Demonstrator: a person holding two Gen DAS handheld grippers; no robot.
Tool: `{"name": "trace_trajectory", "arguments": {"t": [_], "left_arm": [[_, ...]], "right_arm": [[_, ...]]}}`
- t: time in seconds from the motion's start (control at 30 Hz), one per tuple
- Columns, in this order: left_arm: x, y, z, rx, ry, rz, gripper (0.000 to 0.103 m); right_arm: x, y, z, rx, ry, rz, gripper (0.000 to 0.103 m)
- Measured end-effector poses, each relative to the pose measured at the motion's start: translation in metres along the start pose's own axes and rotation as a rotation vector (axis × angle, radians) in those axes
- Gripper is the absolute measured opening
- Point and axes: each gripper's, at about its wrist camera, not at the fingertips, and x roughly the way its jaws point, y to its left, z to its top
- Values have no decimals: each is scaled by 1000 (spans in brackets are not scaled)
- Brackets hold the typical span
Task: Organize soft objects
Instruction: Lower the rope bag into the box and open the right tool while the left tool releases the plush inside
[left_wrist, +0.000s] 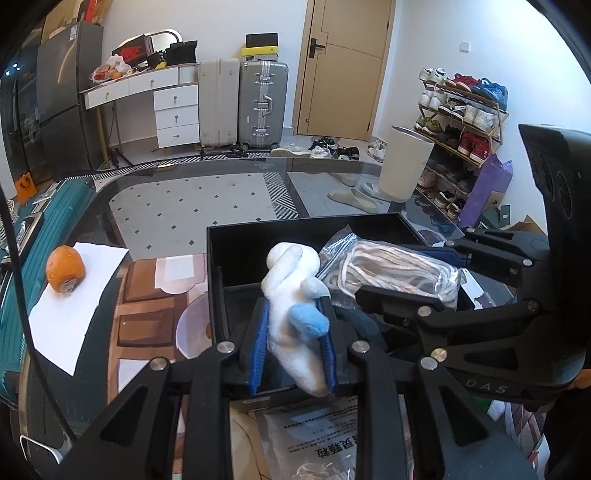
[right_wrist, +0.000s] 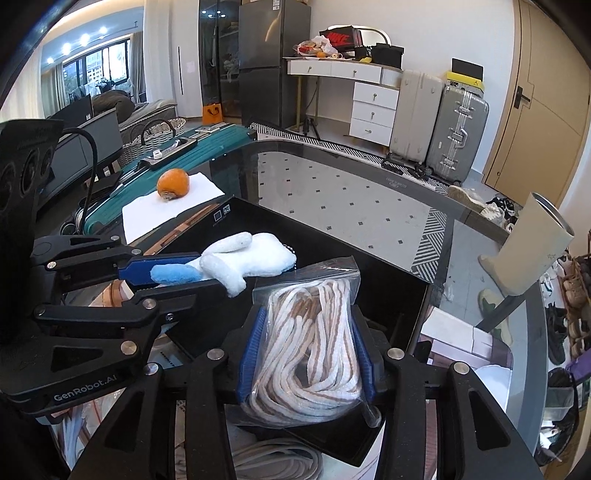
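A white plush toy (left_wrist: 291, 280) with a blue part is clamped between the blue pads of my left gripper (left_wrist: 293, 314), which is shut on it over the near-left part of an open black box (left_wrist: 295, 223). The right wrist view shows the same toy (right_wrist: 255, 258) and left gripper (right_wrist: 207, 269) at the box's (right_wrist: 388, 280) left side. My right gripper (right_wrist: 307, 317) has both pads against a clear zip bag of white and tan rope (right_wrist: 306, 332), held over the box's near edge. In the left wrist view that bag (left_wrist: 391, 266) and the right gripper (left_wrist: 391, 271) sit just right of the toy.
The box stands on a glass table (left_wrist: 177, 199). An orange (left_wrist: 65, 273) rests on white paper at the table's left, beside a teal suitcase (left_wrist: 22, 229). Printed plastic bags (left_wrist: 314, 435) and loose rope (right_wrist: 273, 461) lie under the grippers. A pale bin (left_wrist: 404, 162) stands beyond the table.
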Motion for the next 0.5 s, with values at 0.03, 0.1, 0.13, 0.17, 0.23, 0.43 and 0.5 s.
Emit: {"name": "trace_trajectory", "arguments": {"t": [0.03,0.1,0.13,0.17,0.23,0.43,0.5], "left_arm": [[-1,-1,0,5,2,0,24],[-2,-2,-1,13,7,-4,24],[-3,-2,-2,13,9,-6,24],[-3,-2,-2,11,8,-6,24],[-3,-2,-1,8,9,-6,24],[-7,-7,2,33,-21,-15,24],[-5,-9,3,50,-12,-23,24]], "right_arm": [[-1,0,0,0,1,-3,47],[-5,0,0,-4,-7,-6,50],[-8,0,-1,-5,-11,-3,51],[-12,2,-2,-8,-18,-3,51],[-19,2,-2,-16,-29,-17,51],[-33,2,-3,-23,-49,-43,51],[-37,0,-4,-19,-54,-47,52]]}}
